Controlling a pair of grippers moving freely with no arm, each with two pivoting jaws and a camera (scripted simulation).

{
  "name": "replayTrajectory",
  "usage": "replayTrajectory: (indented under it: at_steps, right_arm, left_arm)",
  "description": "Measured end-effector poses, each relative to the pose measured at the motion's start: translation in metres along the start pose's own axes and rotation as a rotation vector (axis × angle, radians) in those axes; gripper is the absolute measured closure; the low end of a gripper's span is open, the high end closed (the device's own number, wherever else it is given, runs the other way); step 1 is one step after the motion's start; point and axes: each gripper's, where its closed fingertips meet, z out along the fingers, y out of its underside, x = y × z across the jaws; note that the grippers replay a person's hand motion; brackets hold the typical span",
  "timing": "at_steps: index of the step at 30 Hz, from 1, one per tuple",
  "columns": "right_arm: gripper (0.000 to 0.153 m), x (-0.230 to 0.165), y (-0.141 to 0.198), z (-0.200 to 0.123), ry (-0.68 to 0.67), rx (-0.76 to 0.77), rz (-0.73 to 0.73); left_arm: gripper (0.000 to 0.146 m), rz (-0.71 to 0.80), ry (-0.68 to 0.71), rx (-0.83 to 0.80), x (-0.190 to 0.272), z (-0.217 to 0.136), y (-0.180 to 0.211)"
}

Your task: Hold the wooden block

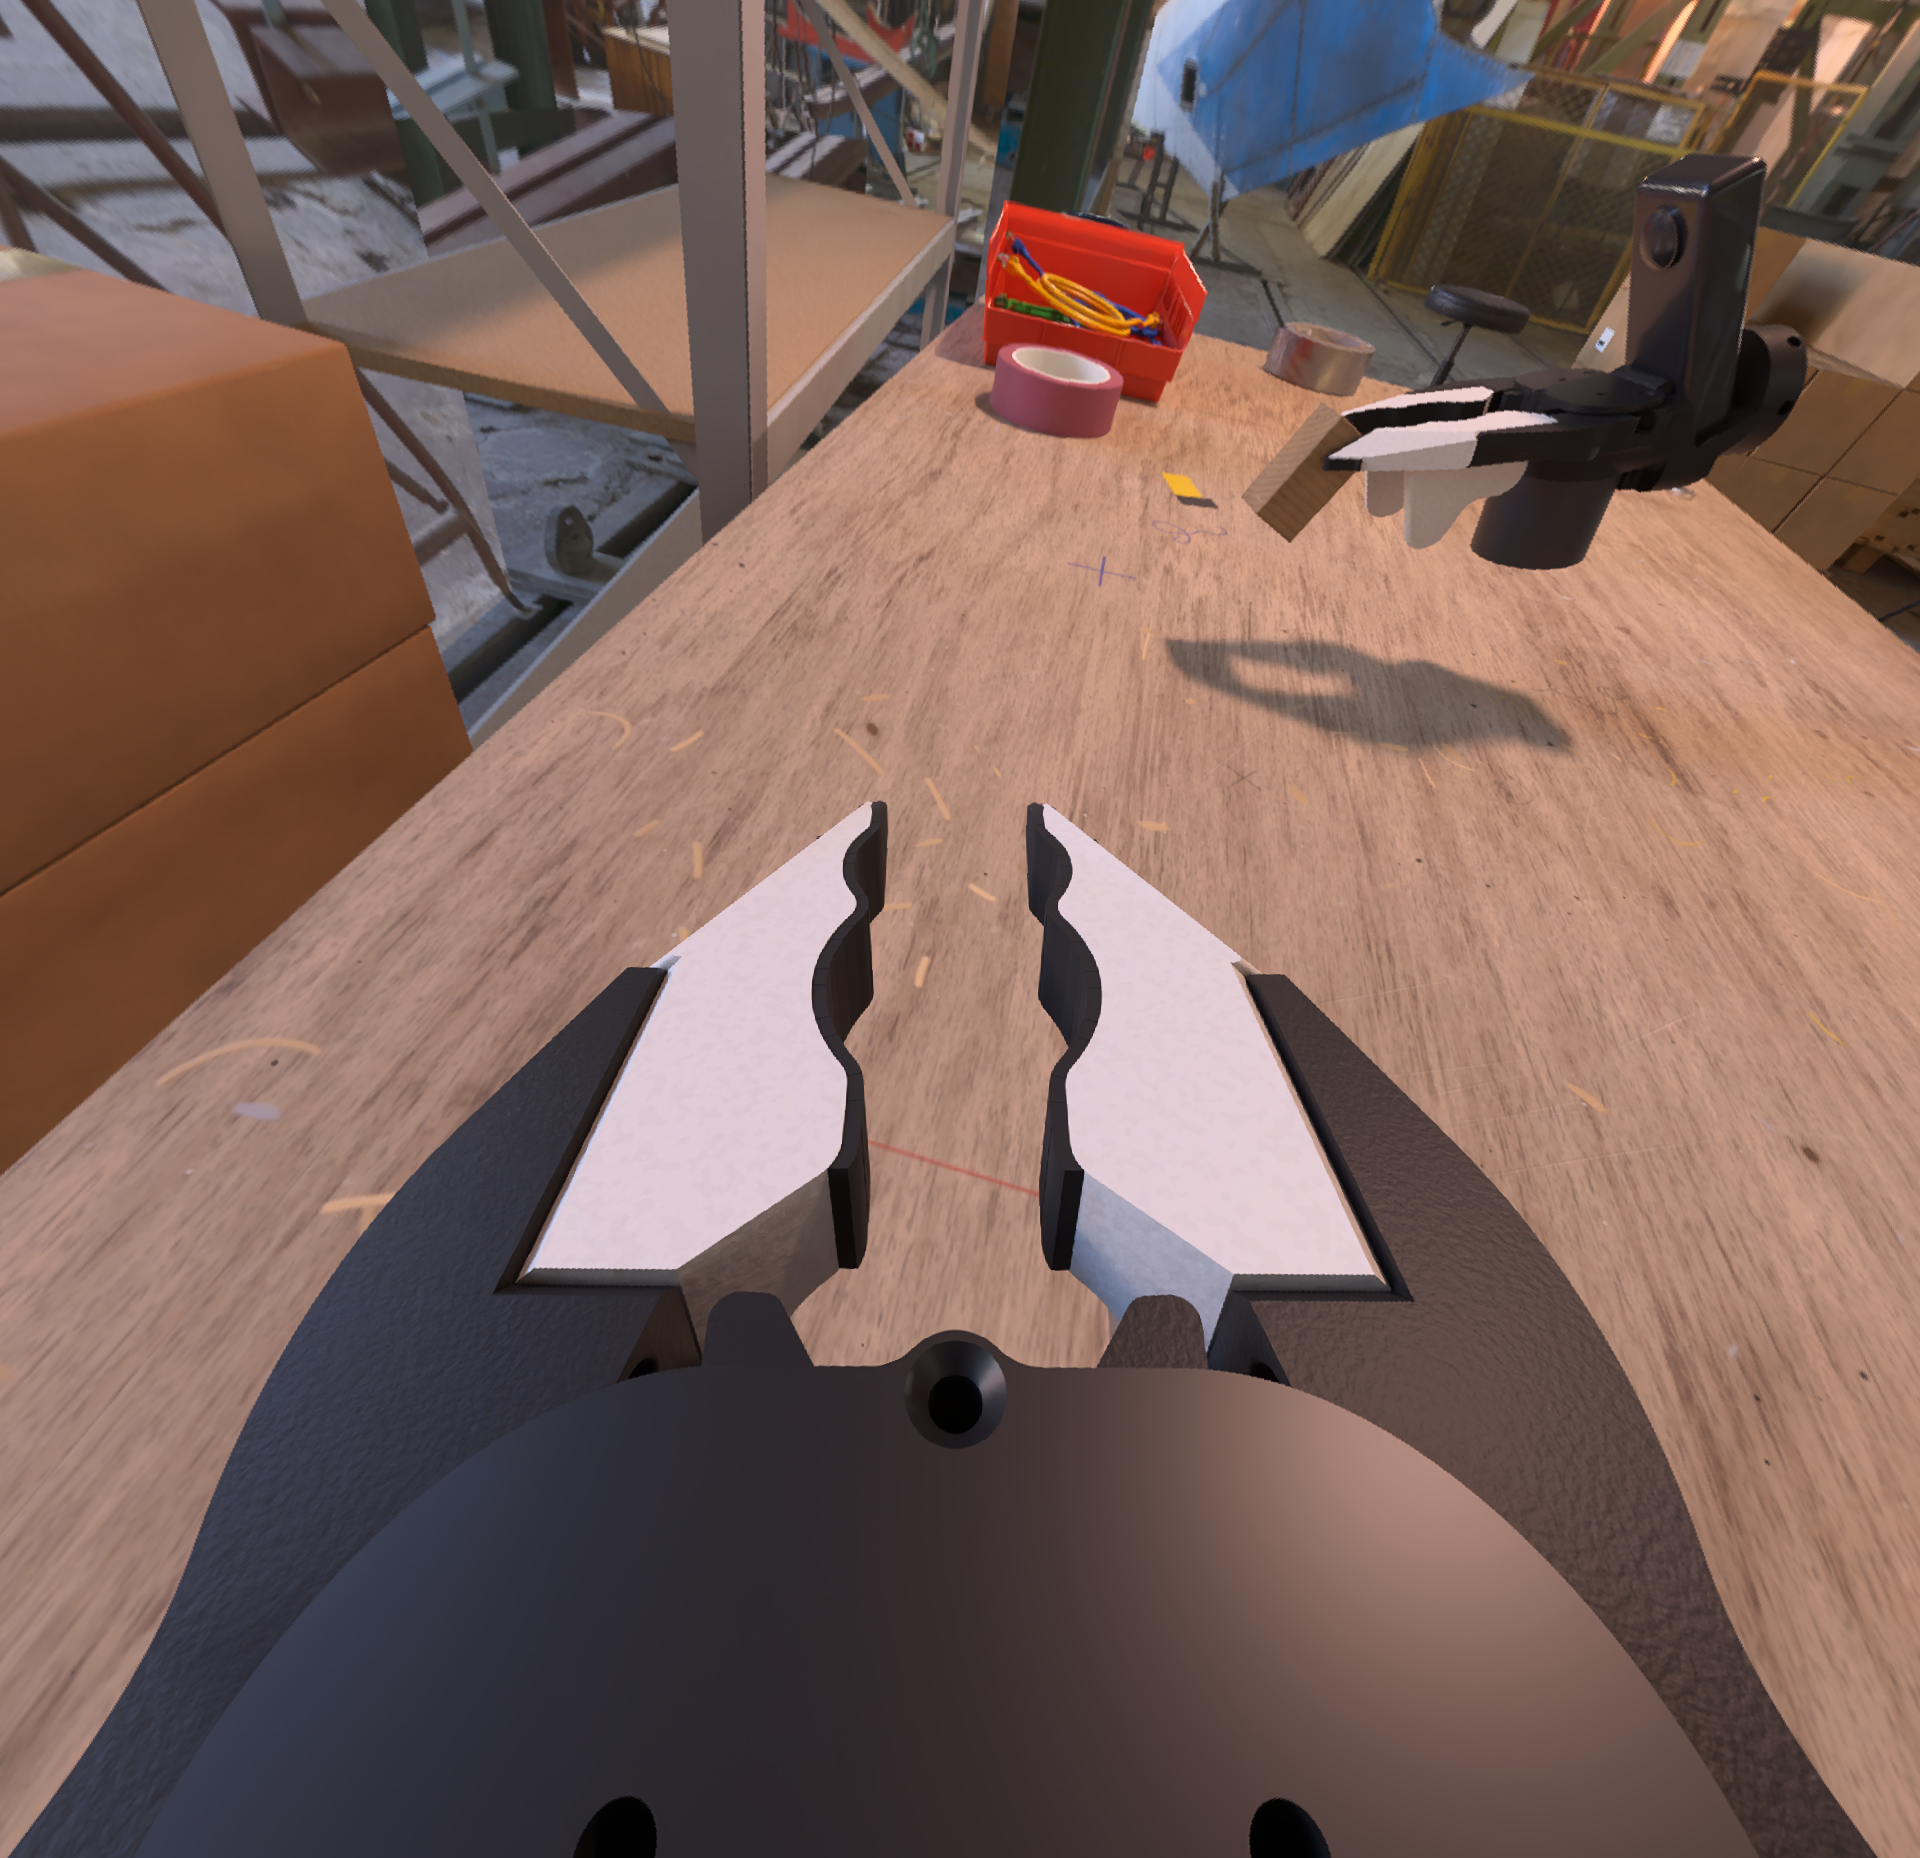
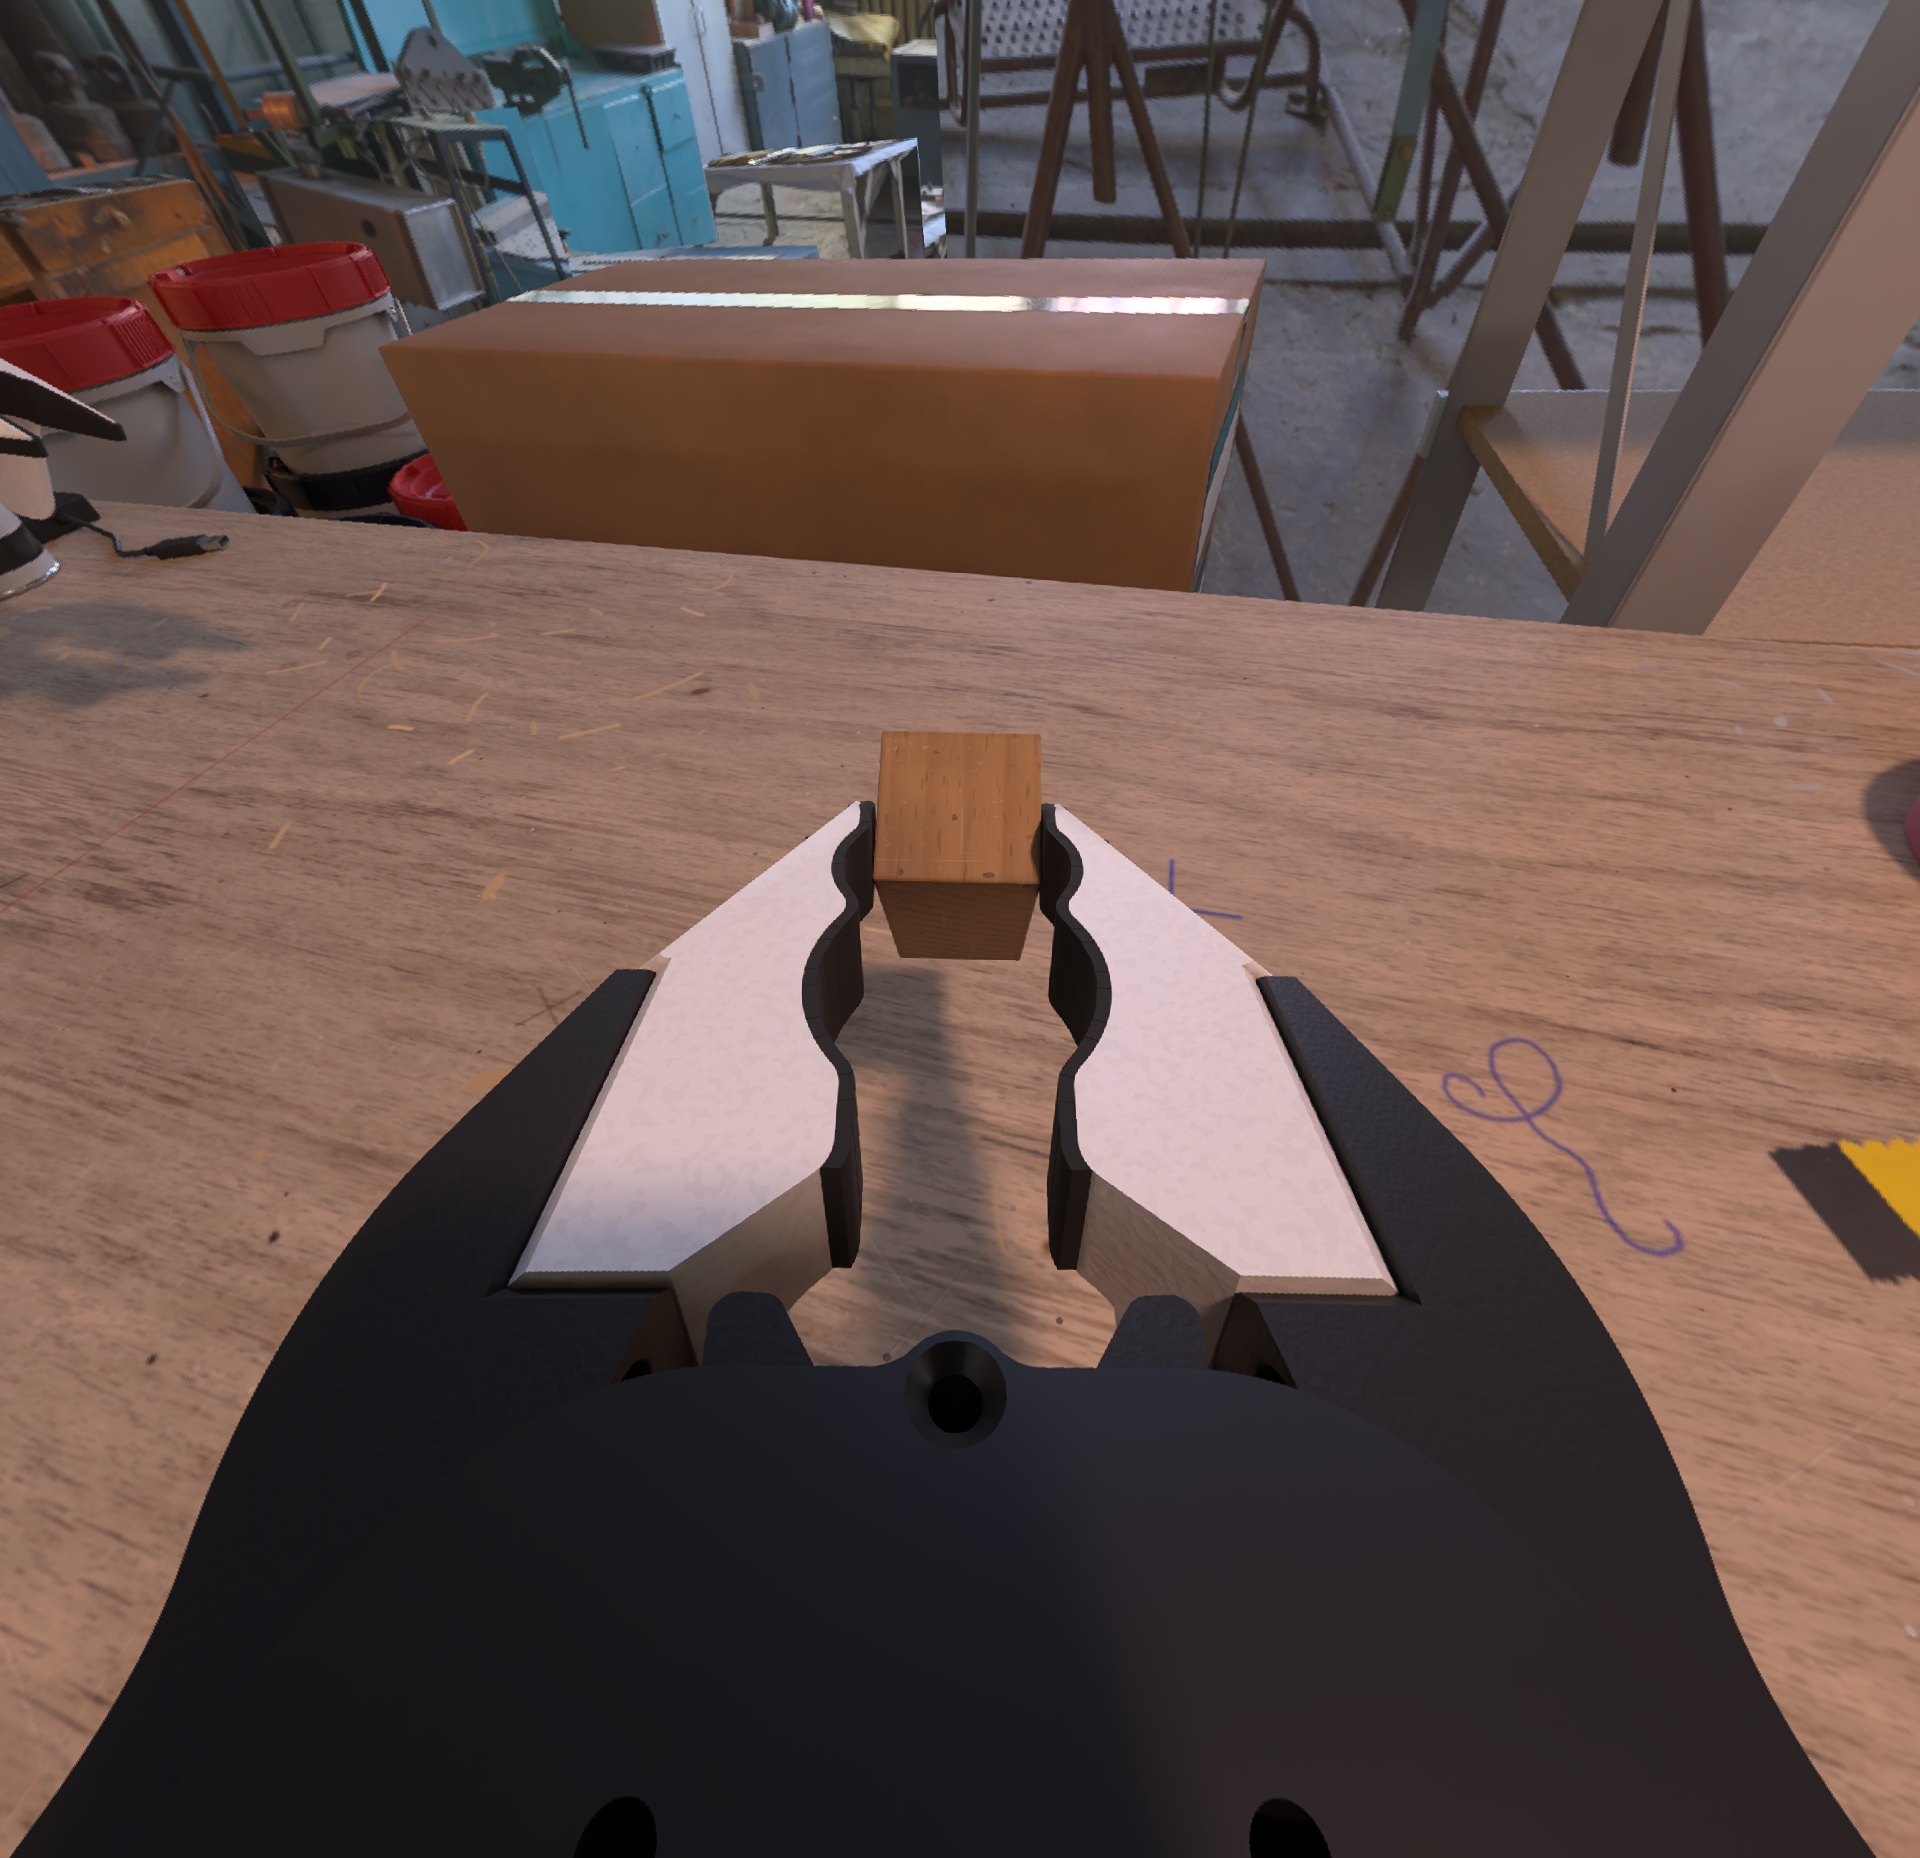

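My right tool point(image 2: 956, 852) is clamped on the small square-sided block of light brown wood point(image 2: 958, 821), its two white fingers with black wavy pads pinching the block's opposite side faces right at the fingertips point(image 2: 854, 852). The block sits between the very ends of the pads, not deep in the jaws, and in the left wrist view it hangs clear above the plywood tabletop point(image 1: 935, 665), tilted, with its shadow lying well below it on the boards. My left tool point(image 1: 956, 821) carries nothing; its fingers stand apart with only tabletop showing through the gap, low over the near end.

I judge the block to be light, rigid and unbreakable, with flat, smooth faces that give the pads a fair seat but could slide if the squeeze slackens. A hold this near the tips leaves little margin, so I'd want steady pressure and no sudden swings; taking it by the middle of two parallel faces, deeper between the pads, would be safer.

Farther out on the tabletop lie a yellow and black strip of tape point(image 1: 1188, 489), a pink roll of tape point(image 1: 1055, 387), a grey roll point(image 1: 1317, 357) and a red plastic bin of coloured cables point(image 1: 1091, 296). Brown cardboard boxes point(image 2: 821, 416) stand beside the tabletop.
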Motion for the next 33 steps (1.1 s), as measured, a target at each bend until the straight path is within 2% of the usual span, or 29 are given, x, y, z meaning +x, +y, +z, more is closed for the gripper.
replayTrajectory:
  at_steps: [9, 12, 18, 33]
  right_arm:
    - [0.122, -0.012, -0.011, -0.005, -0.018, 0.022, -0.036]
    - [0.122, -0.016, -0.011, -0.004, -0.025, 0.016, -0.047]
    - [0.122, -0.023, -0.010, -0.003, -0.047, 0.006, -0.055]
    - [0.122, -0.027, -0.009, -0.002, -0.059, -0.008, -0.058]
  left_arm:
    - [0.119, -0.021, -0.012, -0.040, -0.010, 0.009, 0.014]
    - [0.120, -0.018, -0.053, -0.052, -0.023, 0.011, 0.018]
    - [0.120, -0.093, -0.058, -0.049, -0.037, 0.011, 0.020]
    - [0.120, -0.021, -0.104, -0.057, -0.041, 0.006, 0.014]
